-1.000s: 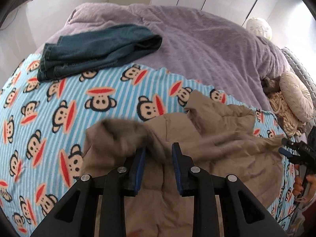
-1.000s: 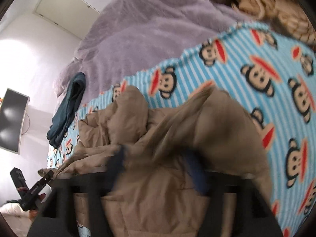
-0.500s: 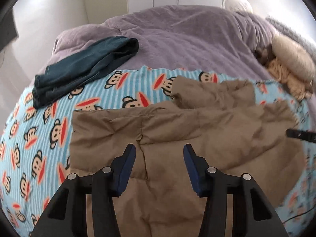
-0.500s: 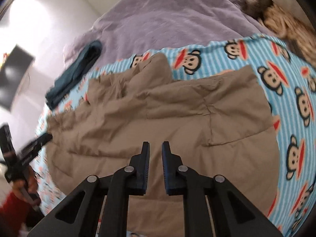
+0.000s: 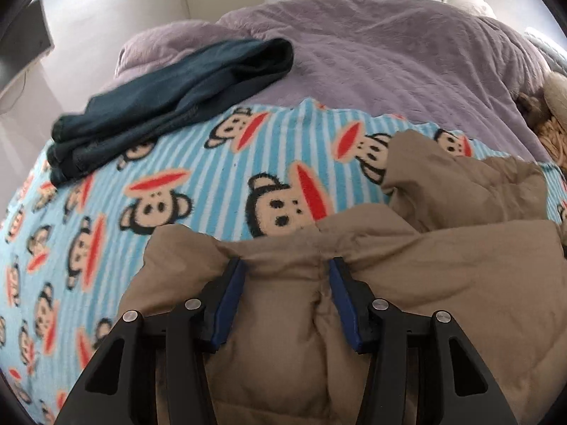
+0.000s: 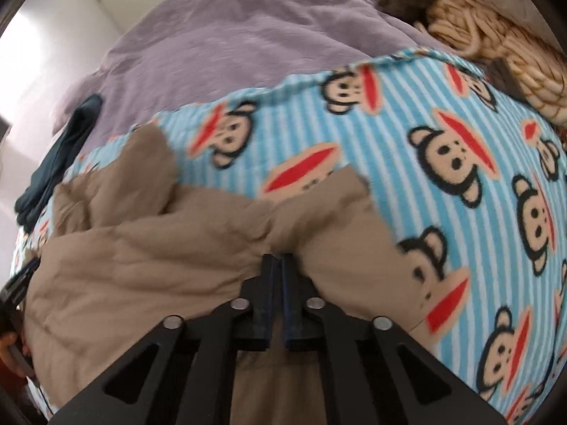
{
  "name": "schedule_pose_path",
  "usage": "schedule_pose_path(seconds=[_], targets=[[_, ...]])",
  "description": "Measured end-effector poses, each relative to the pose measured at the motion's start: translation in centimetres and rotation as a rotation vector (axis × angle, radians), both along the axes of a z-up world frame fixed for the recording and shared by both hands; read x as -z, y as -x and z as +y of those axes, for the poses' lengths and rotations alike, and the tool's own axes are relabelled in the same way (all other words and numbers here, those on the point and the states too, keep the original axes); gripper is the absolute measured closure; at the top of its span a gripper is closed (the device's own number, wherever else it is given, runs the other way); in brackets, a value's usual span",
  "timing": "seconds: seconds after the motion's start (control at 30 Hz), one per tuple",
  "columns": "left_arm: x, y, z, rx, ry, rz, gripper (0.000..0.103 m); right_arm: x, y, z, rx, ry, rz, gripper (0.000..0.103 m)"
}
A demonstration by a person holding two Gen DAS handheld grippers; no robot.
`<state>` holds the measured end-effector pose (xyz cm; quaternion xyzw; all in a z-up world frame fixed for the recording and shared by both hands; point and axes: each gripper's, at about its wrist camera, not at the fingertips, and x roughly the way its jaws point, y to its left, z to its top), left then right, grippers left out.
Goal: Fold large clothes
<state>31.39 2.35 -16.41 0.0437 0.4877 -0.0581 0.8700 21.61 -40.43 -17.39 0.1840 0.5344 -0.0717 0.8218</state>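
Observation:
A tan padded jacket lies spread on a blue striped monkey-print blanket on a bed. My left gripper is down on the jacket's far edge near its left corner, jaws apart, and a bulge of the fabric rises between the blue pads. In the right wrist view the jacket puckers around my right gripper. That gripper is shut, tips pushed into the far edge near the right corner, and I see no fabric in the slit between its pads.
Folded dark blue clothing lies at the blanket's back left, on a purple duvet that covers the far half of the bed. A cream knitted cushion sits at the back right. A white door and wardrobe stand behind.
The jacket went from bunched and lifted to lying flat. Both grippers let go and came down onto its far edge. The left jaws widened and the right jaws shut.

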Motion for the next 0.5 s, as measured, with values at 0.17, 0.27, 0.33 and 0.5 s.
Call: schedule_pose_path(seconds=[0.17, 0.27, 0.33, 0.5], targets=[[1.7, -1.4, -0.3, -0.014, 0.028, 0.012, 0.050, 3.3, -0.4, -3.3, 0.118, -0.145, -0.012, 0.103], [2.1, -1.9, -0.3, -0.019, 0.041, 0.016, 0.050, 4.3, -0.5, -3.7, 0.133, -0.159, -0.021, 0.103], [2.1, -2.2, -0.2, -0.025, 0.052, 0.027, 0.049, 4.6, -0.6, -3.8, 0.135, -0.164, -0.025, 0.103], [-0.9, -1.1, 1.1, -0.055, 0.018, -0.021, 0.049, 4.7, -0.5, -3.8, 0.120, -0.136, -0.020, 0.103]])
